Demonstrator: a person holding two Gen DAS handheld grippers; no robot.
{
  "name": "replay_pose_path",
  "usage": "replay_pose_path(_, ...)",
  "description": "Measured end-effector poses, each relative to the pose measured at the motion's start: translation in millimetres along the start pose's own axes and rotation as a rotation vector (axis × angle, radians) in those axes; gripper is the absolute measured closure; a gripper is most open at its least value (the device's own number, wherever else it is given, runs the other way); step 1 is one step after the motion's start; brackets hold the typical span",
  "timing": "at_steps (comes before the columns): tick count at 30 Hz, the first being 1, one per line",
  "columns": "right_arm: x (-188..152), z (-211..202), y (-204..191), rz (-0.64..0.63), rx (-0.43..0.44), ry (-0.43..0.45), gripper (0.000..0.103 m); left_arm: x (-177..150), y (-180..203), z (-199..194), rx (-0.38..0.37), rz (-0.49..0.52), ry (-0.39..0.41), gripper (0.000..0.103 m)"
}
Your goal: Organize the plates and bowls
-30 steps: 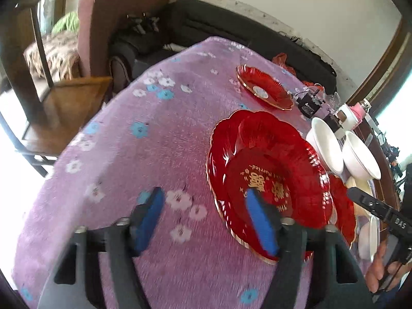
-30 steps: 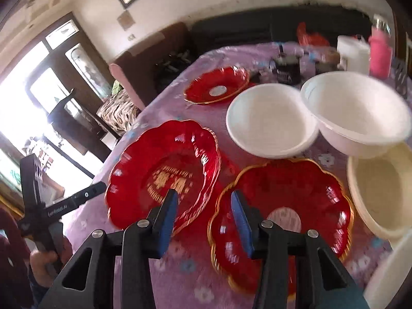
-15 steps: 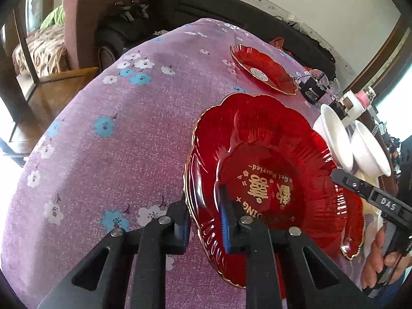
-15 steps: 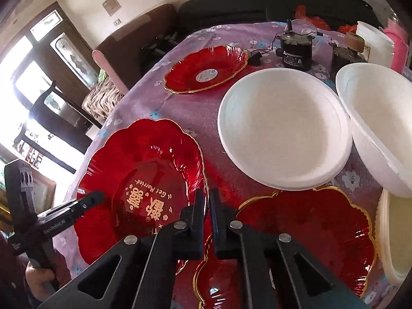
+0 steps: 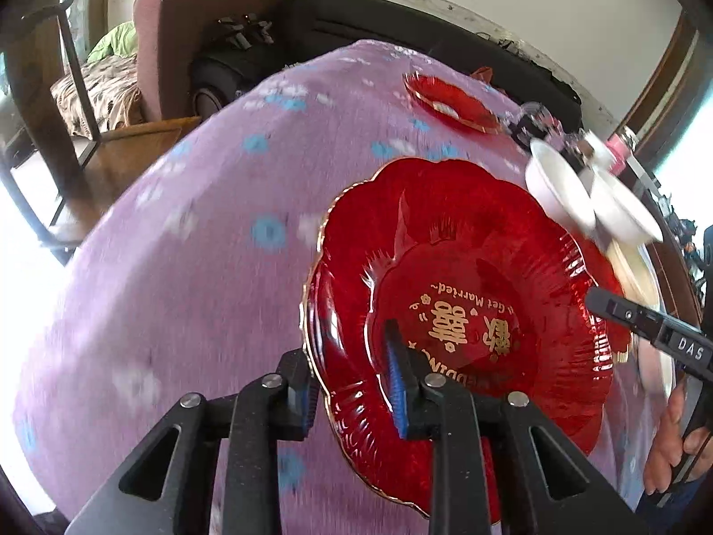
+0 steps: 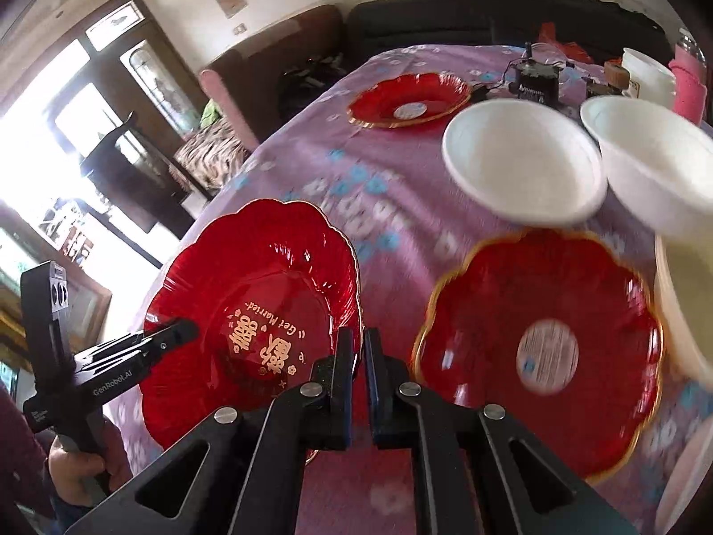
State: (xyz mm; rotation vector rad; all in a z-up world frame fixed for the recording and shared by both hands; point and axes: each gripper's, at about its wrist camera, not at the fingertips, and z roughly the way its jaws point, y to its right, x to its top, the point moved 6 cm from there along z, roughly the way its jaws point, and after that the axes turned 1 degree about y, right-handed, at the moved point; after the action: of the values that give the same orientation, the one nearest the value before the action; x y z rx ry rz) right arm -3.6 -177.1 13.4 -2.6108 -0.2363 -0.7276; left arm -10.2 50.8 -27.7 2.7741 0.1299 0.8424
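A red scalloped plate with gold lettering (image 5: 468,294) is held tilted above the purple flowered tablecloth (image 5: 178,267). My left gripper (image 5: 352,383) is shut on its near rim. My right gripper (image 6: 358,370) is shut on the opposite rim of the same plate (image 6: 249,307). A second red plate with a white sticker (image 6: 539,347) lies on the cloth to the right. A third red plate (image 6: 410,100) lies at the far end. Two white bowls (image 6: 521,165) (image 6: 655,165) stand behind the second plate.
A cream bowl (image 6: 682,312) sits at the right edge. A small black device (image 6: 534,82), a white cup (image 6: 646,73) and a pink bottle (image 6: 688,84) stand at the far end. A brown armchair (image 5: 200,35) and dark sofa (image 5: 401,22) stand beyond the table.
Both grippers closed on the lettered plate's rim, left and right sides. The plate has lifted and now stands apart from the stickered plate it overlapped.
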Motion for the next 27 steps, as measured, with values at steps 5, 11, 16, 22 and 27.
replay_pose_path(5, -40.2, -18.2, -7.5, 0.002, 0.031, -0.008, 0.096, -36.0, 3.8, -18.1, 0.011, 0.018, 0.009, 0.073)
replay_pose_path(11, -69.4, -31.0, -2.3, 0.042, 0.037, -0.014, 0.095, -49.3, 16.0, -28.5, 0.003, 0.054, 0.027, 0.073)
replay_pose_path(16, -76.1, -36.4, -0.2, 0.044, 0.033, 0.008, 0.092, -51.8, 18.4, -27.2, -0.009, 0.050, 0.039, 0.071)
replay_pose_path(22, -78.3, -46.4, 3.8, 0.038, 0.027, 0.047, 0.092, -51.3, 19.8, -40.7, -0.006, 0.063, 0.083, 0.055)
replay_pose_path(27, -79.5, -64.1, 21.9, 0.089, 0.035, 0.080, 0.090, -46.6, 12.6, -52.8, 0.007, 0.047, 0.118, 0.043)
